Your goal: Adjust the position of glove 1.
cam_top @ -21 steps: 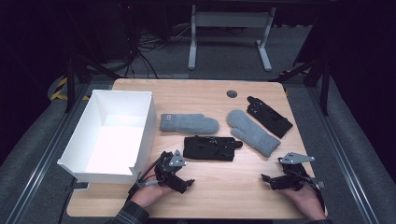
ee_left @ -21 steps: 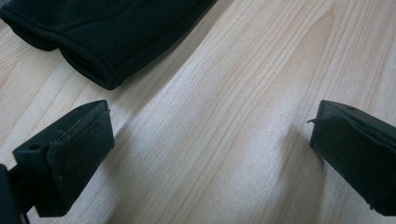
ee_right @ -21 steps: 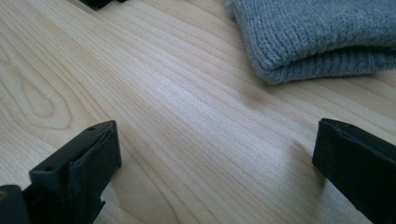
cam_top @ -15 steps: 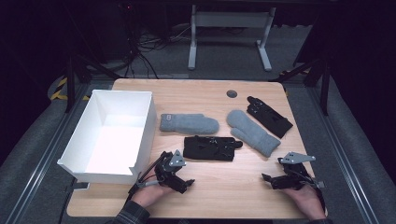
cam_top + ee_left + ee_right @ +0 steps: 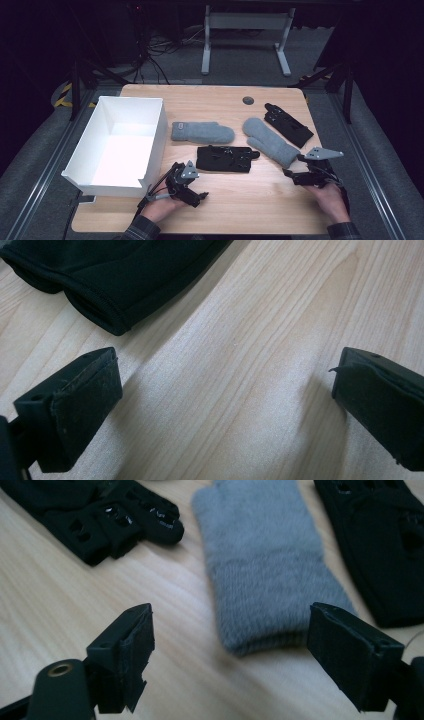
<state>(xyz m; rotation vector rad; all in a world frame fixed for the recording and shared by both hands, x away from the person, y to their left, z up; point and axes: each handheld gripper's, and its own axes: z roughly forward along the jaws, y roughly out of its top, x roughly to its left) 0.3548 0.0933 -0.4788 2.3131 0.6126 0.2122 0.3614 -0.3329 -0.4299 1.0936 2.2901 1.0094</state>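
Note:
Two grey mittens and two black gloves lie on the wooden table point(image 5: 250, 200). One grey mitten point(image 5: 202, 132) lies mid-table, the other point(image 5: 270, 141) slants to its right. A black glove point(image 5: 225, 158) lies in front of them, another point(image 5: 289, 124) at the back right. My left gripper point(image 5: 192, 187) rests open on the table just left of the front glove, whose cuff point(image 5: 115, 275) shows beyond the bare wood between its jaws point(image 5: 225, 385). My right gripper point(image 5: 295, 170) is open, with the slanted mitten's cuff point(image 5: 270, 575) just ahead of its jaws point(image 5: 230, 650).
A big white open box point(image 5: 85, 150) stands at the table's left, close to my left hand. A small dark round cap point(image 5: 248, 100) sits in the table top near the back edge. Bare wood runs along the front between my hands.

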